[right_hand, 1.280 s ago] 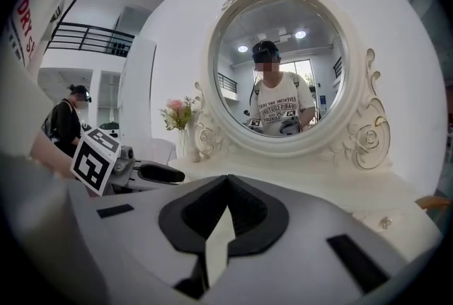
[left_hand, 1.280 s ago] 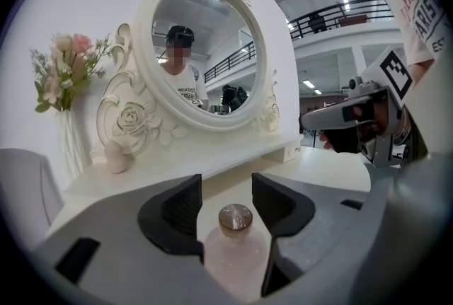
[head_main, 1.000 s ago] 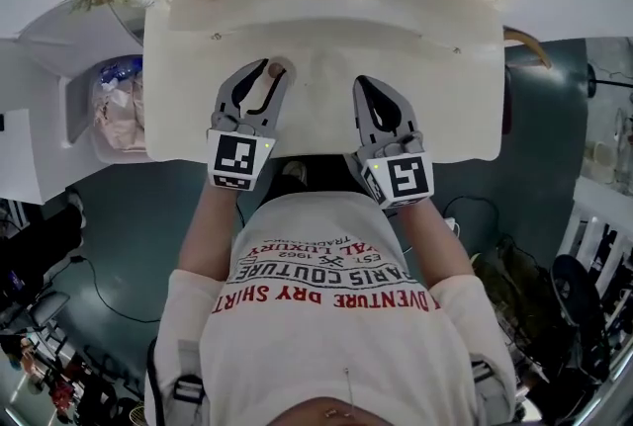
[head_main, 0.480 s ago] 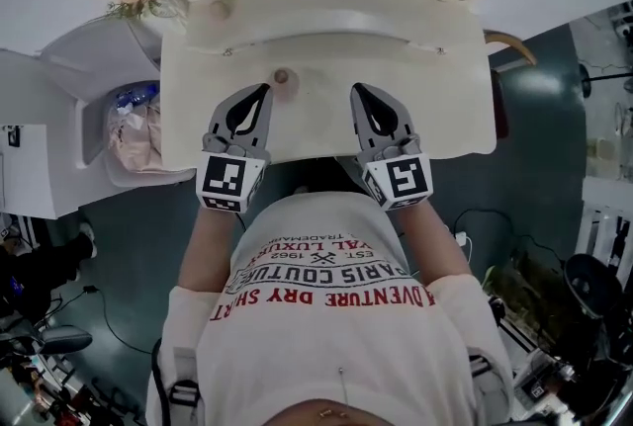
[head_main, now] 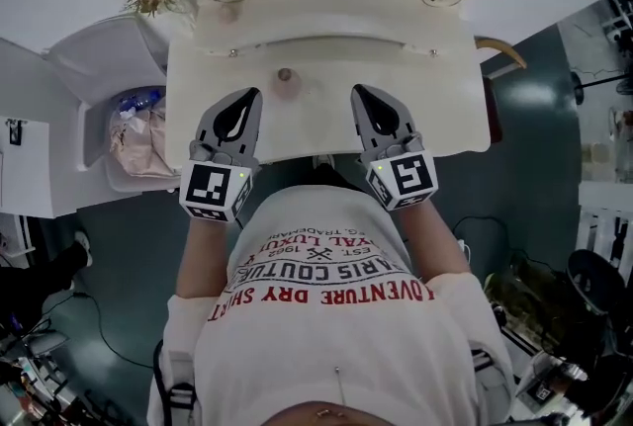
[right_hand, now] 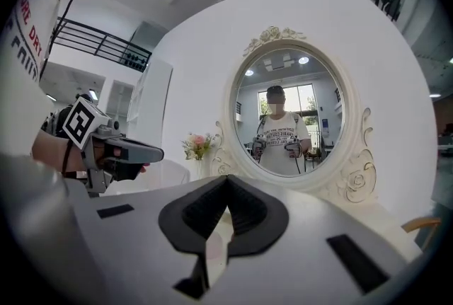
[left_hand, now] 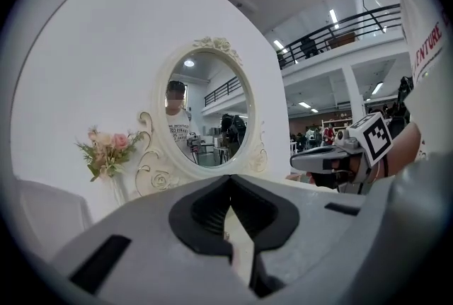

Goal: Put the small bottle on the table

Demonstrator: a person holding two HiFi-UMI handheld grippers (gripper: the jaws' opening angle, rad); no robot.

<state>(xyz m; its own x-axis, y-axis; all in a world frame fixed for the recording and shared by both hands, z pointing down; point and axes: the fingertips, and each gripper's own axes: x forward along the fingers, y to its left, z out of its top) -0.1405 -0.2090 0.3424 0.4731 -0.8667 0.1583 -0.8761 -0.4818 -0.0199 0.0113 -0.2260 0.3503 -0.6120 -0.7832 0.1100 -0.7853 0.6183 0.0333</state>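
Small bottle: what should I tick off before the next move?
1. Bottle on the table: ok.
2. Bottle upright: cannot tell, too small in the head view.
3. Left tongs shut with nothing between them: ok.
4. Left tongs apart from the bottle, which sits just beyond their tips: ok.
5. Right tongs shut and empty: ok.

The counter (head_main: 445, 103) wears smooth cream paint with a soft sheen. The mirror (right_hand: 283, 112) is glossy glass in a carved cream frame (right_hand: 354, 180). The left tongs (left_hand: 228, 180) and right tongs (right_hand: 226, 180) are matt grey plastic with black ribbed pads (right_hand: 205, 208). The shirt (head_main: 326, 335) is cloth.
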